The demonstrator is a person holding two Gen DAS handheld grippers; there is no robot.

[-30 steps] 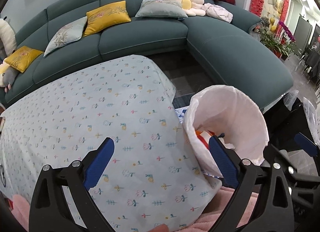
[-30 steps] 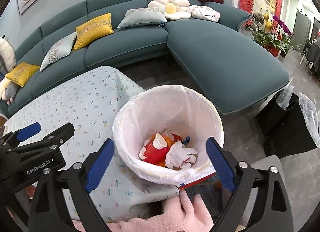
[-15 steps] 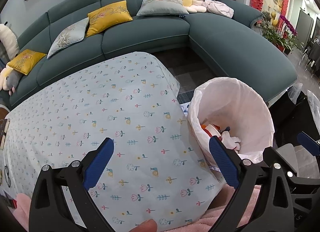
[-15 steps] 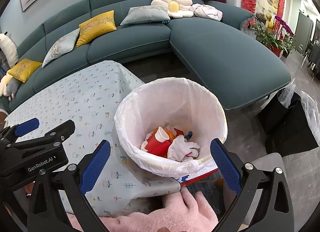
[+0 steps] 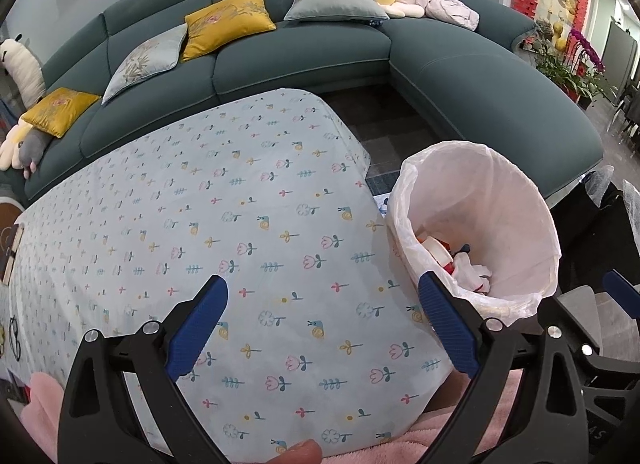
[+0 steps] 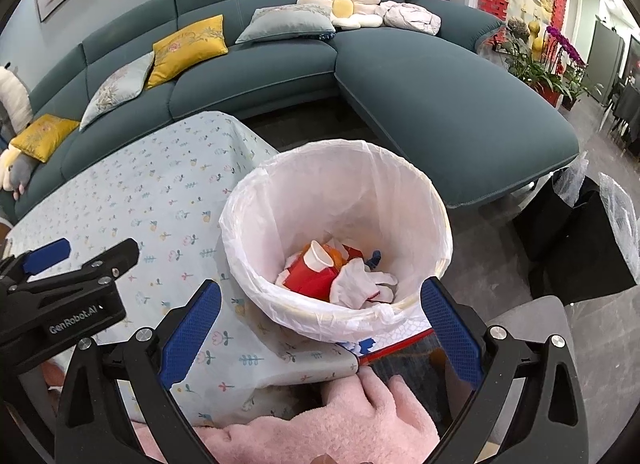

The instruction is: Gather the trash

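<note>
A round bin lined with a white plastic bag point(image 6: 256, 224) point(image 5: 404, 192) stands just off the right corner of the table. Inside lies trash: a red paper cup point(image 6: 312, 270), crumpled white tissue point(image 6: 360, 280) and orange scraps. My right gripper point(image 6: 320, 324) hangs open above the bin's near rim, with nothing between its blue pads. My left gripper point(image 5: 322, 320) is open over the flowered tablecloth point(image 5: 200, 224), left of the bin, and holds nothing. The left gripper's black body point(image 6: 60, 296) shows at the left of the right wrist view.
A teal sectional sofa point(image 5: 304, 60) with yellow and grey cushions curves behind the table. Dark floor lies between sofa and table. Black bags point(image 6: 580, 244) stand on the floor to the right. A hand in a pink sleeve point(image 6: 360, 404) rests below the bin.
Both grippers have drawn back and slightly up, so the bin sits lower and farther in each view. The jaws stay open. The trash in the bin has not moved.
</note>
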